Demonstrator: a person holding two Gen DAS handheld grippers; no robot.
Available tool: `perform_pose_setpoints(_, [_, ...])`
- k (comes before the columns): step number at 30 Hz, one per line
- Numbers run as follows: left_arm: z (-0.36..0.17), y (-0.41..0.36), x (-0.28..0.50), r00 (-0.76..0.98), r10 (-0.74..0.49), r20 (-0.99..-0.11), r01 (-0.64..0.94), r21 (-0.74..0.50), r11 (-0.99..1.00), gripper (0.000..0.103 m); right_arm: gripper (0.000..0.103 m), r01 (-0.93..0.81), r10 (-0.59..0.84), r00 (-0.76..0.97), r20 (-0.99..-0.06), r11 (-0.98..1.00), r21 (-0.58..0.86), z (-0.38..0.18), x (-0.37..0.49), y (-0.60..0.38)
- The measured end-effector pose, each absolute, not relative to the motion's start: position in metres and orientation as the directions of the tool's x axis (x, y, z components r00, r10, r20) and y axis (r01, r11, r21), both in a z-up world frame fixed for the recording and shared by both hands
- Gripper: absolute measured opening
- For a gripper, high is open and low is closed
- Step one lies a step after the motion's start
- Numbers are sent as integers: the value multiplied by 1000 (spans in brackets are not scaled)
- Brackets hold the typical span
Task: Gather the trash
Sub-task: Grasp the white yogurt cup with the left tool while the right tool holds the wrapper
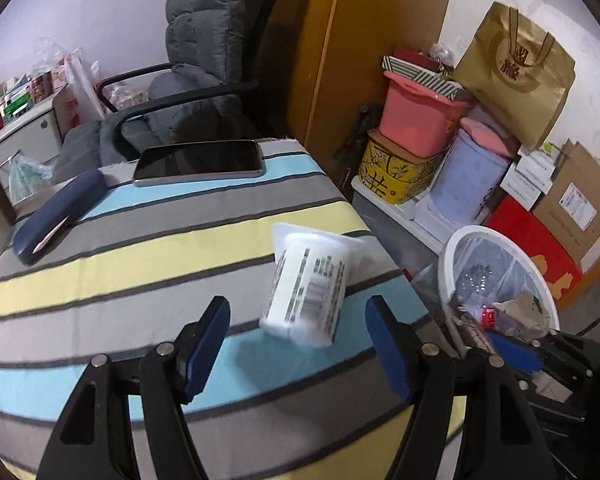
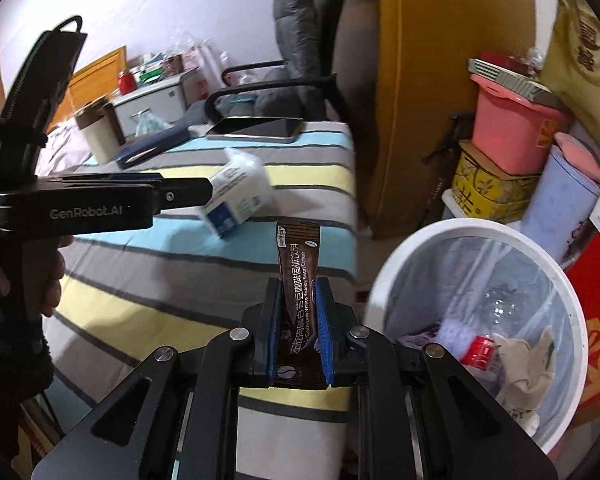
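Observation:
A white printed plastic cup (image 1: 306, 288) lies tilted on the striped tablecloth (image 1: 140, 264), near the table's right edge. My left gripper (image 1: 298, 308) is open, its blue pads either side of the cup's base without touching it. In the right wrist view the same left gripper (image 2: 196, 194) reaches in from the left to the cup (image 2: 240, 192). My right gripper (image 2: 298, 292) is shut on a brown coffee sachet (image 2: 298, 256) that stands upright between the pads, just left of the white trash bin (image 2: 392, 264). The bin (image 1: 446, 252) has a clear liner and holds a bottle and crumpled paper.
A dark tablet (image 1: 200, 162), a blue glasses case (image 1: 56, 216) and a beige box (image 2: 100, 132) lie farther back on the table. An office chair (image 1: 204, 80) stands behind. Pink tub (image 1: 416, 116), yellow tin, lilac bucket (image 1: 464, 176) and boxes crowd the floor beyond the bin.

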State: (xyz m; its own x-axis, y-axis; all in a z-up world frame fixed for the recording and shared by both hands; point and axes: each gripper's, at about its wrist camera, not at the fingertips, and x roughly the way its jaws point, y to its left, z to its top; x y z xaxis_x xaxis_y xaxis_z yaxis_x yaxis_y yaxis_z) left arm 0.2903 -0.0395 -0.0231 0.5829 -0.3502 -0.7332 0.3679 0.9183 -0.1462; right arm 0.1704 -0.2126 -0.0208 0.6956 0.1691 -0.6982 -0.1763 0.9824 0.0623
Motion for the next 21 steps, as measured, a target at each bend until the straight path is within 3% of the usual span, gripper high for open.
perform_pose_setpoints(12, [-39,-59,316,555,-335,-761,381,-126,916,72,19,-151,172,713,-680,984,91,-21,178,-227])
perform_pose_setpoints(17, [-42,-64,317,553,-333,-764,395,-112,912,54,19,-140,164,722,-672,986,90,-19,180,-230])
perform_pose_setpoints(21, [-40,-67,313,564,-332,-756,401,-101,911,54,19,-131,160,728,-667,987,95,-19,179,-231])
